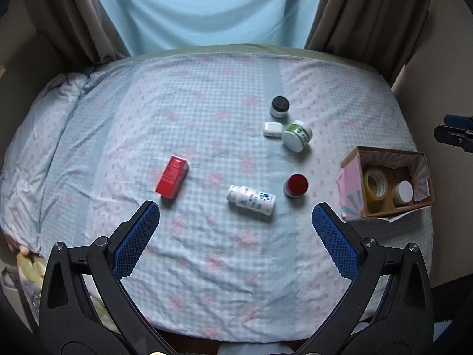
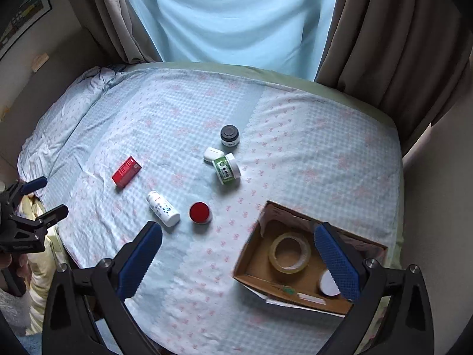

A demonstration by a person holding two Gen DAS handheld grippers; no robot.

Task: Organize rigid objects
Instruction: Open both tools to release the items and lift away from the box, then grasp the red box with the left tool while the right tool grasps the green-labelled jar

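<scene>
Left wrist view: your left gripper (image 1: pixel 236 224) hangs over the bed (image 1: pixel 207 260) with its jaws spread wide and nothing between them. The white bottle (image 1: pixel 251 199) lies on its side just ahead of the fingers, long axis running left-right, cap end to the left. That lines it up badly with the jaws, so you'd likely need to turn your wrist to close across the narrow body. The red box (image 1: pixel 172 176) lies flat to the left, long axis pointing away and slightly right. The red-lid jar (image 1: pixel 295 185) stands upright just right of the bottle. Further off, the black-lid jar (image 1: pixel 279 106) is upright, the white case (image 1: pixel 272 129) touches or nearly touches the green jar (image 1: pixel 297 136), which is tipped on its side. The cardboard box (image 1: pixel 351 189) sits at the right, open top, already holding a tape roll (image 1: pixel 375 185) and a white-lid jar (image 1: pixel 402 193).

Right wrist view: your right gripper (image 2: pixel 238 242) is also wide open and empty, held partly over the cardboard box, one finger above its inside. Looks like the drop-off spot; six items remain loose on the bed.
</scene>
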